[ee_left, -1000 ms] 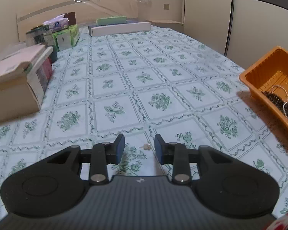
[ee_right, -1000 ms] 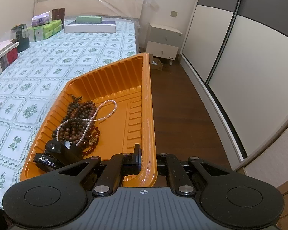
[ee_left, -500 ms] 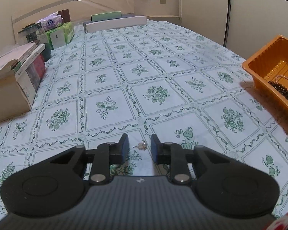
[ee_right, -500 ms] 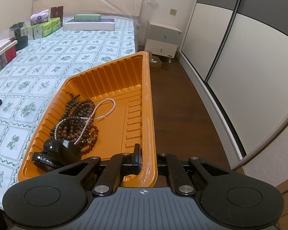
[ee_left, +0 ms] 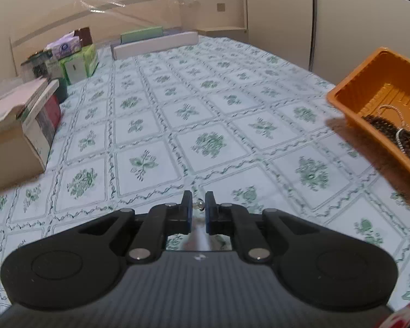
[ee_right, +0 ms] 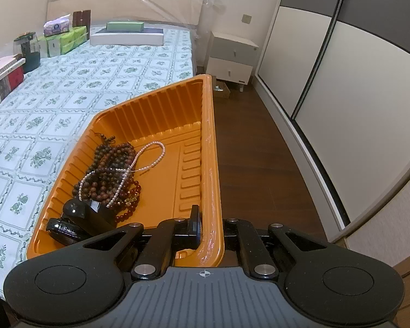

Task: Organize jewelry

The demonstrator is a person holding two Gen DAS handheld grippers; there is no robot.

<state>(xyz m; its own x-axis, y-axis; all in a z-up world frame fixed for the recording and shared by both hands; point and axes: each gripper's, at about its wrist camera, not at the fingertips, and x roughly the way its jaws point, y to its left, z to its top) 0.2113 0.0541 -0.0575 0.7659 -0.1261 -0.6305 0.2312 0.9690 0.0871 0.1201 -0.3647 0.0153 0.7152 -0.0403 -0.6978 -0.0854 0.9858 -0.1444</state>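
Floral-sheeted bed [ee_left: 210, 114] under boxes [ee_left: 16, 136]

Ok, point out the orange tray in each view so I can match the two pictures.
Left wrist view: the orange tray sits at the right edge, cut off by the frame, beads inside.
Right wrist view: it fills the centre, and the right gripper has its jaws clamped on the near rim.
Shared landmark: the white box at the head of the bed.

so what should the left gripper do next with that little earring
Probably lift it and carry it to the orange tray. The left gripper has just been closing around the small earring, and the right gripper holds the tray's rim.
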